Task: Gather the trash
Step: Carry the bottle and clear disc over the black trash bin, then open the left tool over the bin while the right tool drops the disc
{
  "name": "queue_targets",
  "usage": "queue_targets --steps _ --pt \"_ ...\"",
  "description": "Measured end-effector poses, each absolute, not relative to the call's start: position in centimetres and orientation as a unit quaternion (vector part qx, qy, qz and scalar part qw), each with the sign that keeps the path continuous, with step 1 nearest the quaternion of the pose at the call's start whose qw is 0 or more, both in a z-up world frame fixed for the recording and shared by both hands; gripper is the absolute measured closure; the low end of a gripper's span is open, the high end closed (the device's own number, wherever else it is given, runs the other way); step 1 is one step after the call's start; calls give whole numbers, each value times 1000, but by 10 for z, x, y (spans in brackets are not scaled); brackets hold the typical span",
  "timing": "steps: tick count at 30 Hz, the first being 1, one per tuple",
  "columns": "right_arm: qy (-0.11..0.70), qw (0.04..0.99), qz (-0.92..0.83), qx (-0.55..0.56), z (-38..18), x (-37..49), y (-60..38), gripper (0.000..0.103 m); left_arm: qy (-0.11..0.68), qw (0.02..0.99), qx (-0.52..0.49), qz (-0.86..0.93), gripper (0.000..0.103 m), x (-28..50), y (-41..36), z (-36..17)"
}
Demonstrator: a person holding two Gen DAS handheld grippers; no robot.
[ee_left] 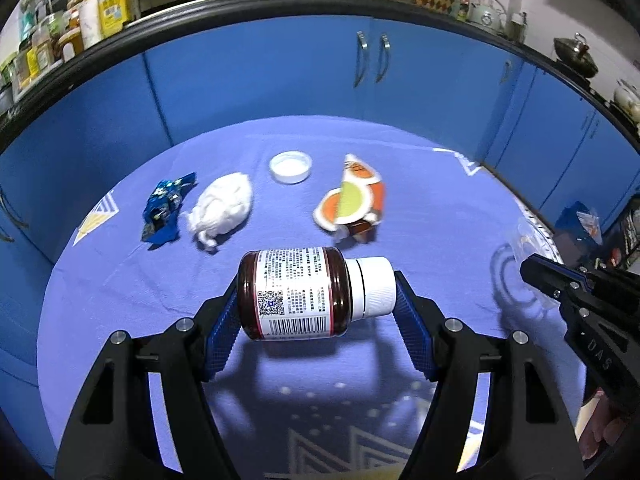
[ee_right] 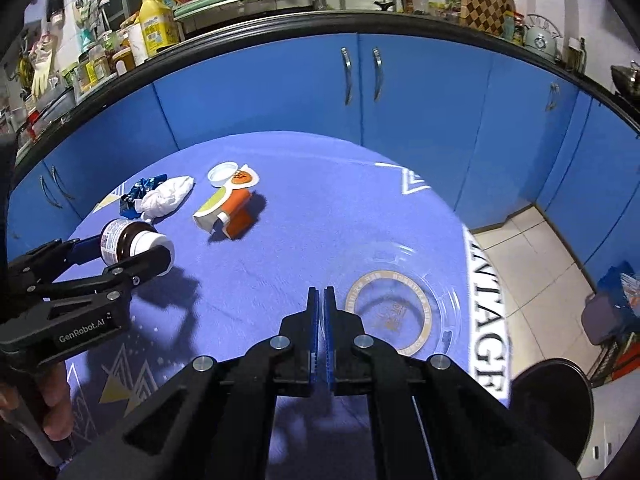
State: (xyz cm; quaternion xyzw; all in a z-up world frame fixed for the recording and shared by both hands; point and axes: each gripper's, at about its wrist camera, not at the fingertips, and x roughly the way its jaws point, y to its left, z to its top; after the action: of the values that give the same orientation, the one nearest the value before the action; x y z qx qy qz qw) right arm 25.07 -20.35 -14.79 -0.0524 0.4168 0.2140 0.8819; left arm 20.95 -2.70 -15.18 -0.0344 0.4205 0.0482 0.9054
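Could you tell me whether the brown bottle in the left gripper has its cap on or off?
On. The white cap sits on the neck of the brown bottle, which lies sideways, gripped end to end by the left gripper.

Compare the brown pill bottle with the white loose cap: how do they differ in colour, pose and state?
The brown pill bottle is dark with a printed label; the white loose cap is plain white. The bottle is clamped sideways in the left gripper, above the blue cloth; the cap lies free on it, open side up. Both are round.
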Motion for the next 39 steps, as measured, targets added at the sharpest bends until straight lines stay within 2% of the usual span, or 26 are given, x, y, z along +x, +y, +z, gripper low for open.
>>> queue_targets --steps 22,39 --pt "416 904 95 -12 -140 224 -356 100 406 910 49 -66 33 217 -202 -135" --pt "450 892 32 20 -172 221 -423 97 409 903 89 -99 33 222 -278 -142"
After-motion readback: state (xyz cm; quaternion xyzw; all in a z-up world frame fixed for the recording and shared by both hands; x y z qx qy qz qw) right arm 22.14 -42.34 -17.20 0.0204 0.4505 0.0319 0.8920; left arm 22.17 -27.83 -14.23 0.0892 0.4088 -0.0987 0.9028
